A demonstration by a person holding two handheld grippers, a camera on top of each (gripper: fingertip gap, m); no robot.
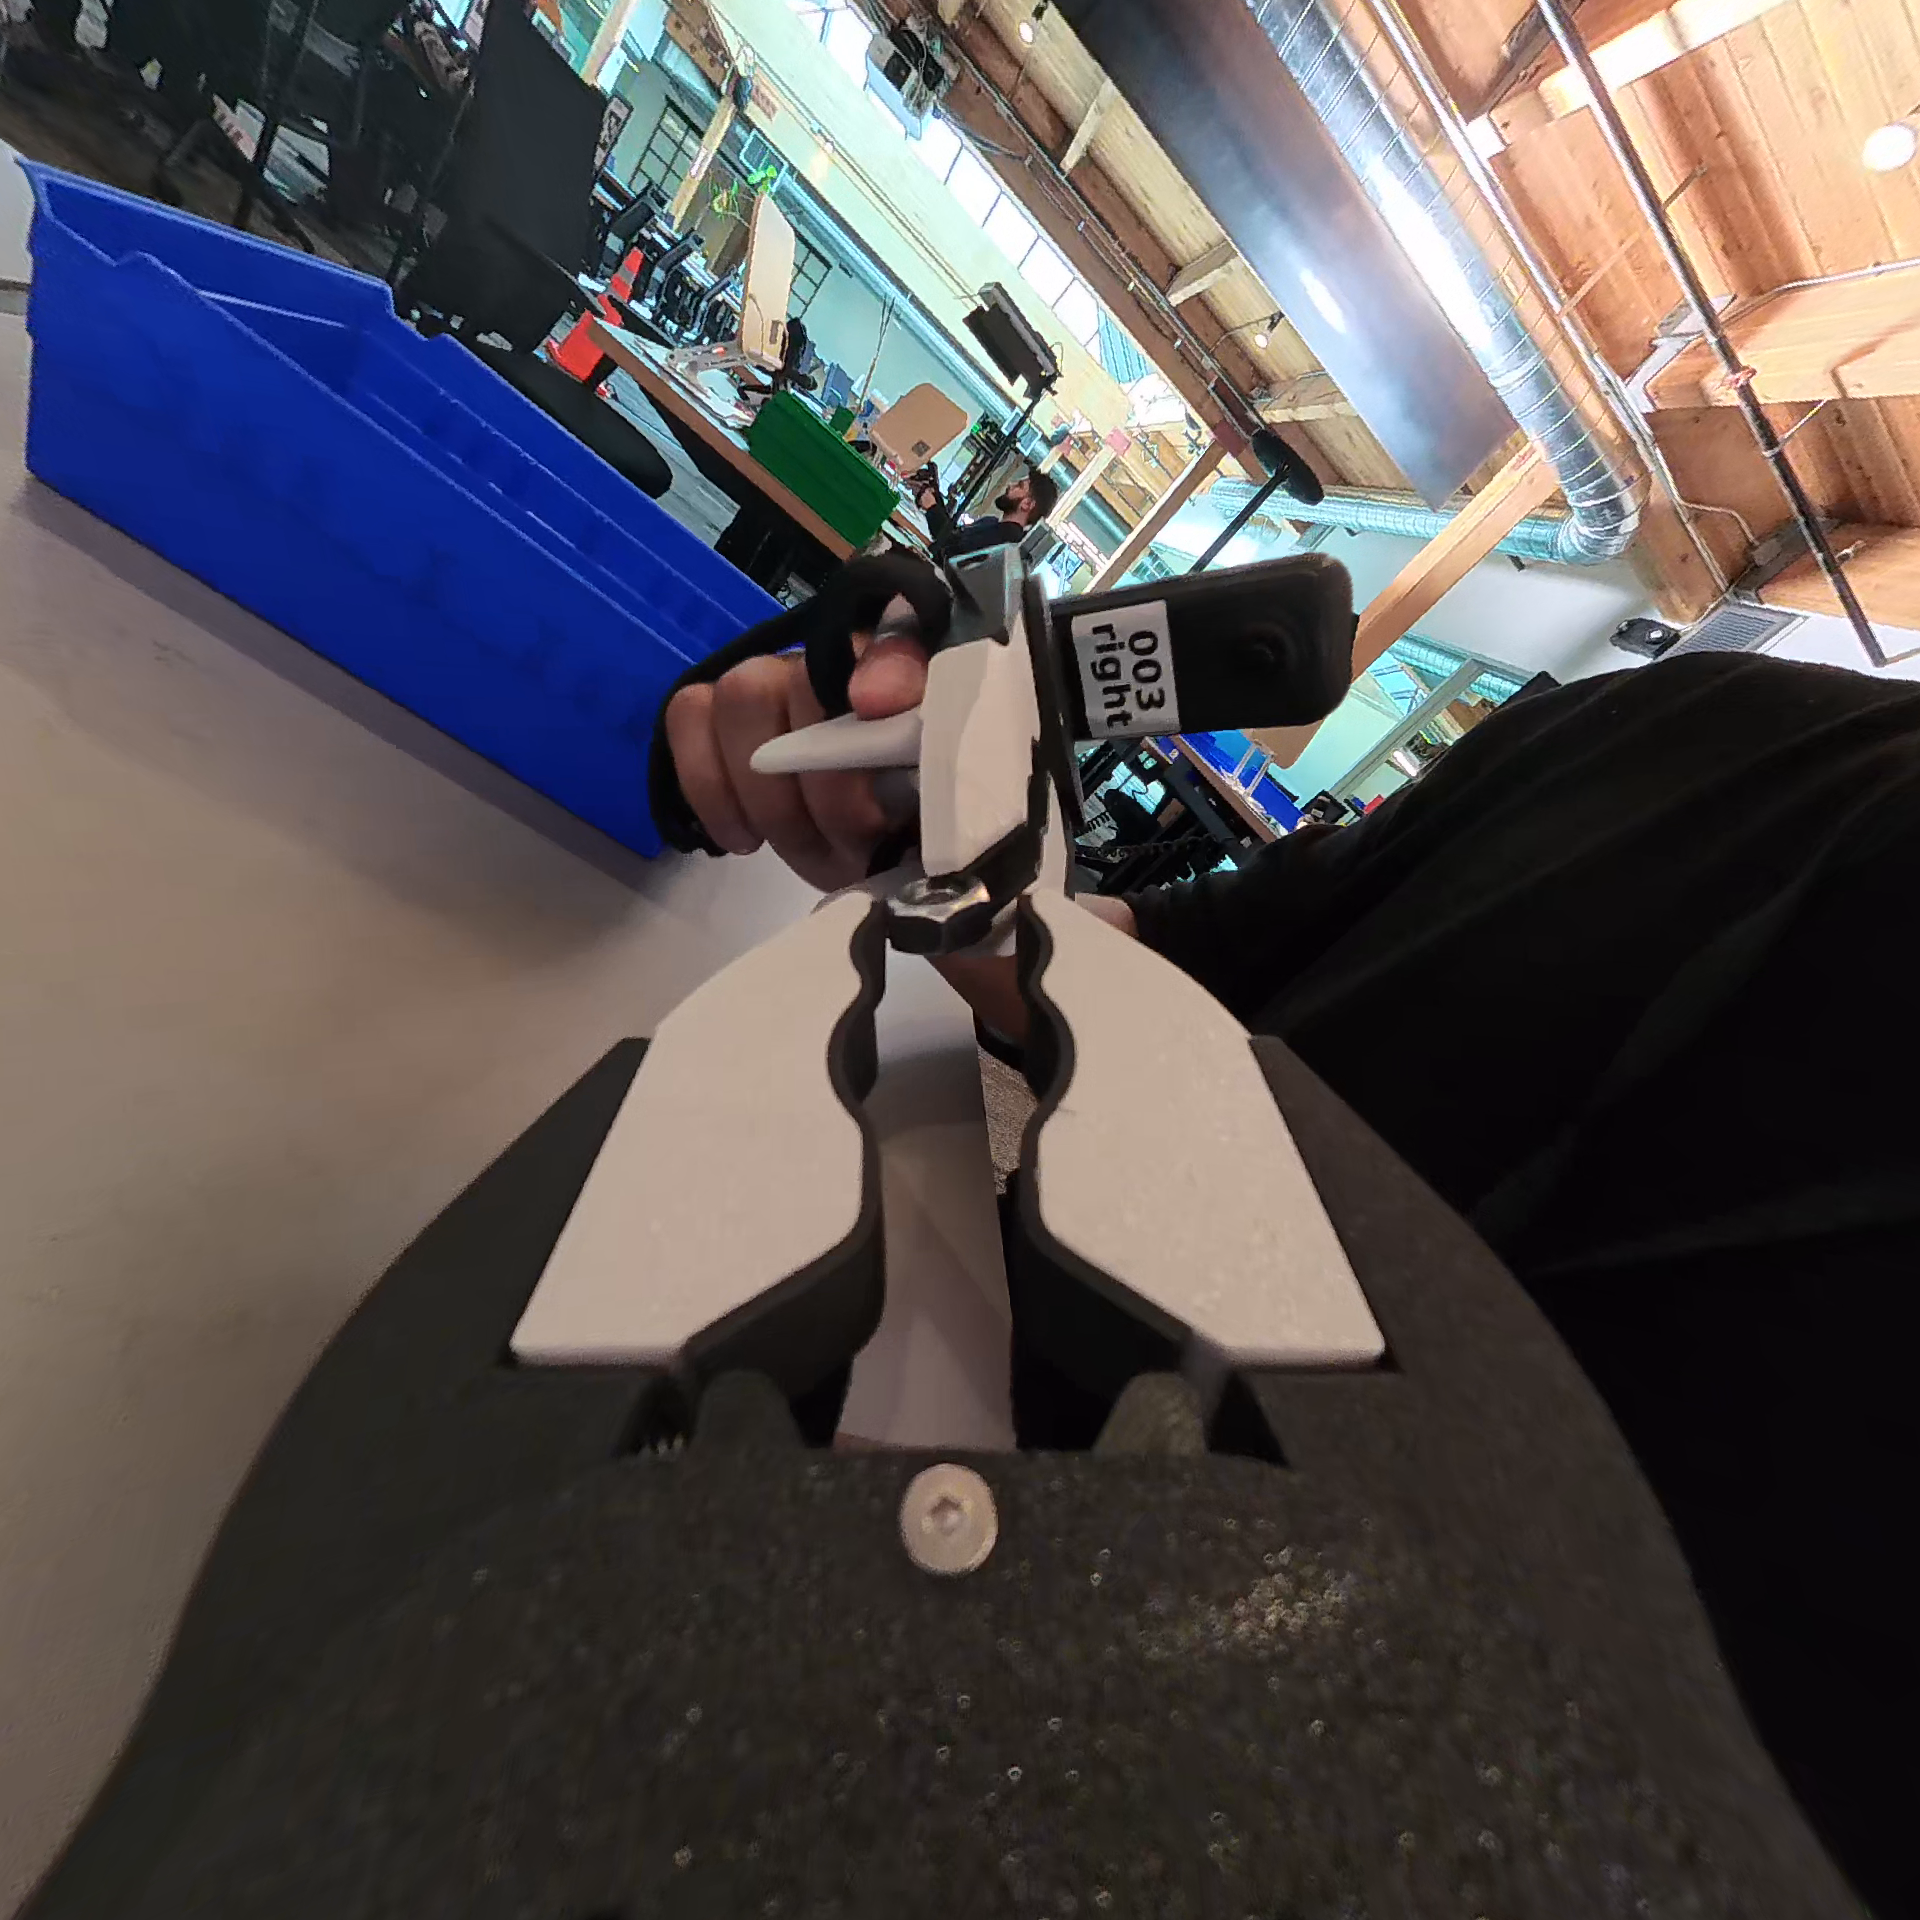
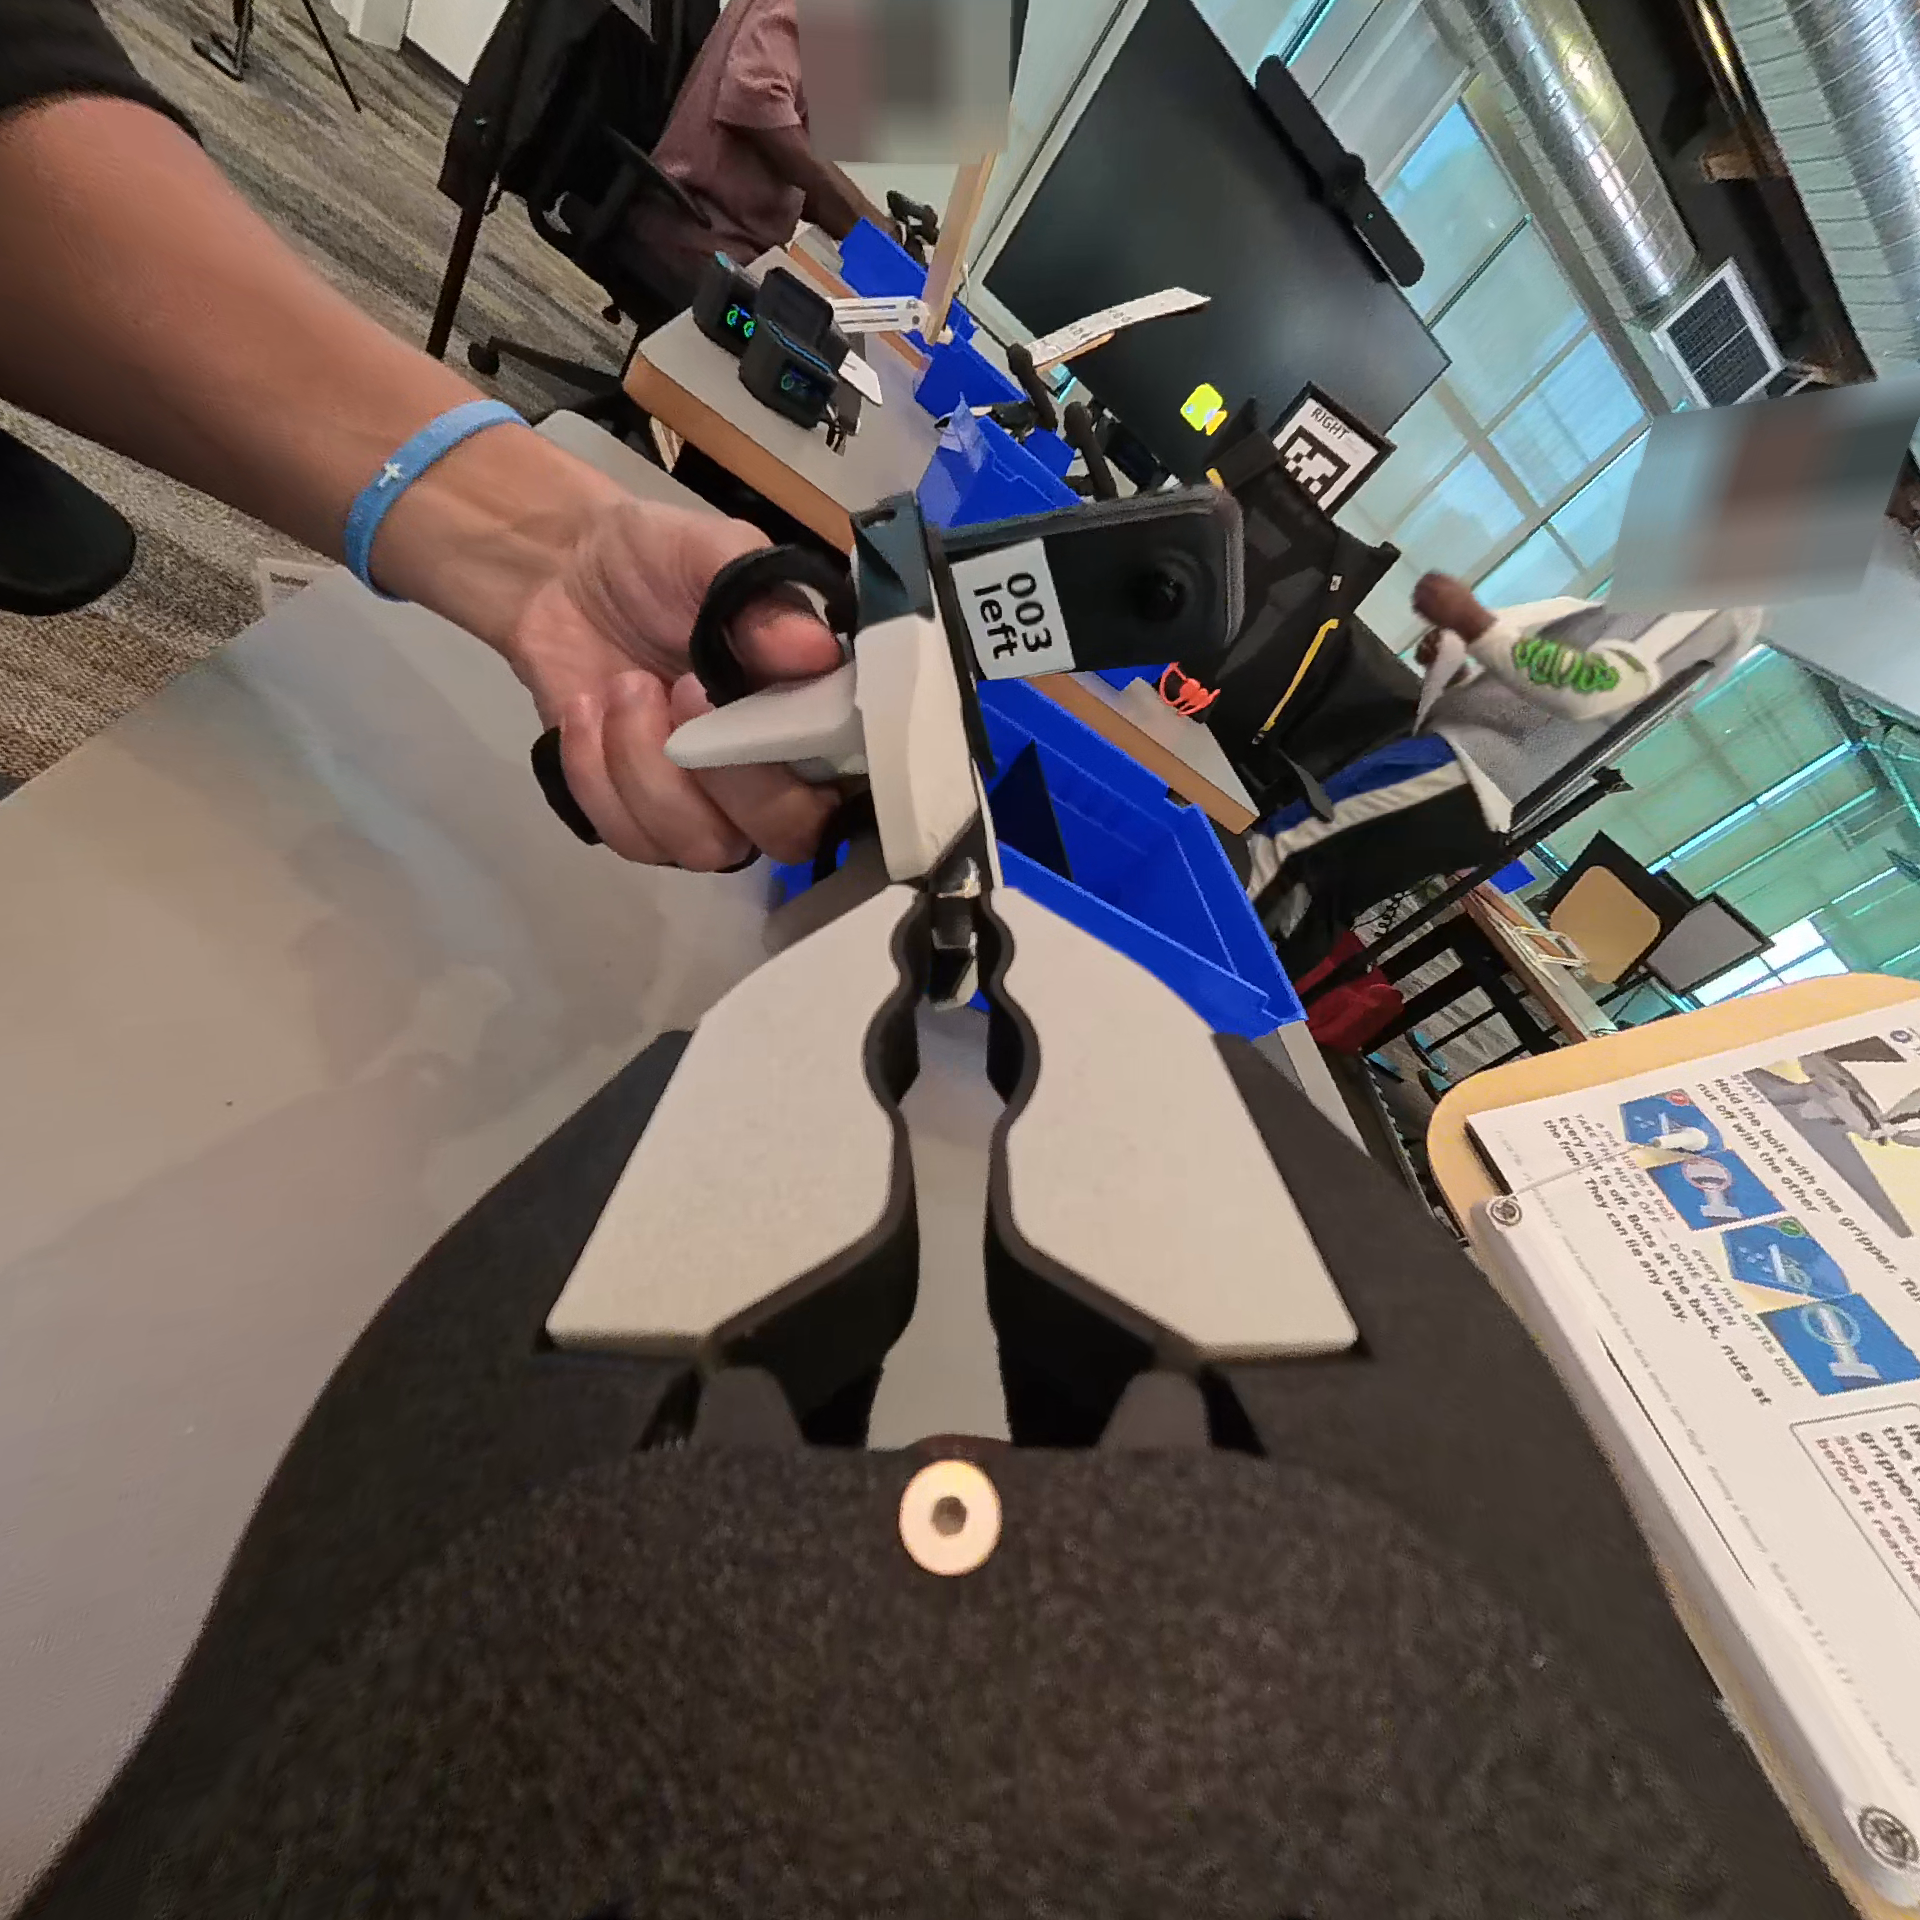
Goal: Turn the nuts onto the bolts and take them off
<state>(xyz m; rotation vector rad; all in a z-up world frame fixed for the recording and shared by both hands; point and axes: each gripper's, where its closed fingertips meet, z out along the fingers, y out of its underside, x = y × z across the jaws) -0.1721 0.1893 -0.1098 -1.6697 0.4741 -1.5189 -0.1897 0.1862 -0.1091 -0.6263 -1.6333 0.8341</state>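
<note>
My jaws are both clenched: my left gripper [image 1: 951, 925] is pinching the hex nut [image 1: 935, 914] at its very tips, and my right gripper [image 2: 951, 940] is clamped on the bolt [image 2: 951, 951], a dark shank caught just inside its fingertips. The two tools meet nose to nose above the pale table [image 1: 208, 987], so nut and bolt sit right at that junction, held off the surface. The nut looks like bright, slightly worn steel with flat faces, lying broadside to my left camera; the bolt shows only as a short dark length with a shiny bit at its far end. I can't make out the threads, nor how far on the nut sits, so I judge I'm somewhere mid-turn on this pair, whether going on or coming off I can't say. No other nuts or bolts show. Beyond, a blue bin [image 1: 343, 499] rests on the table, and an instruction sheet [image 2: 1714, 1299] lies at my right.
</note>
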